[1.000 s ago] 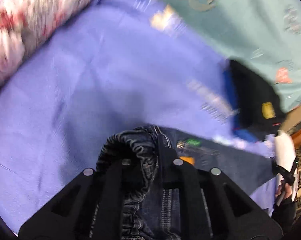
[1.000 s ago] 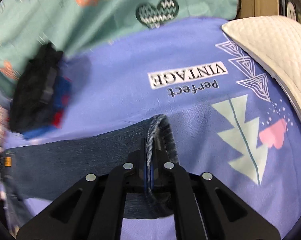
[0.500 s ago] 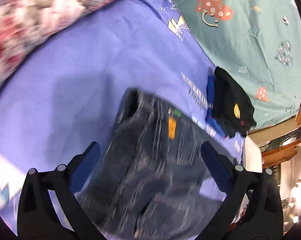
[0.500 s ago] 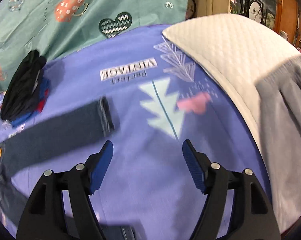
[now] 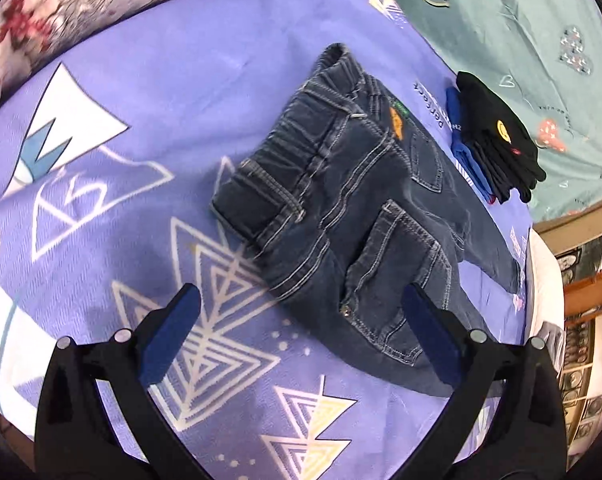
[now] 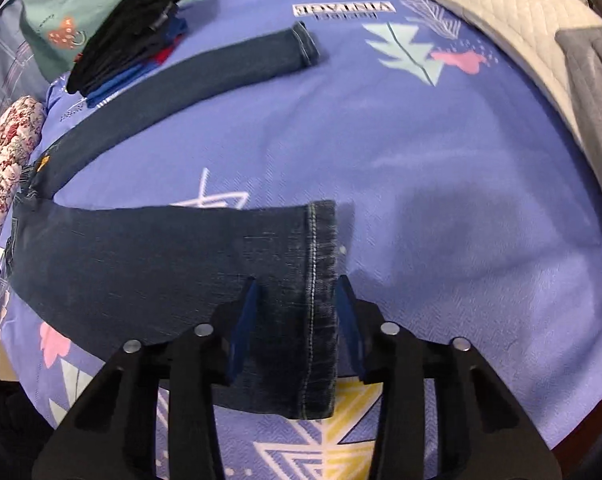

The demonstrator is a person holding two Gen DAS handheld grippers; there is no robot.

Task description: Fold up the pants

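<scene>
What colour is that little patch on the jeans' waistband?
Orange, with a small green tag beside it; the patch shows best in the left wrist view.

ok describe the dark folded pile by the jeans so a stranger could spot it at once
Start from the purple bedsheet with white triangle prints, where the blue jeans lie spread. Past their waistband, at the sheet's far edge against the teal blanket, sits a folded clothes stack. It is black on top with a small yellow round badge, blue layers beneath.
</scene>
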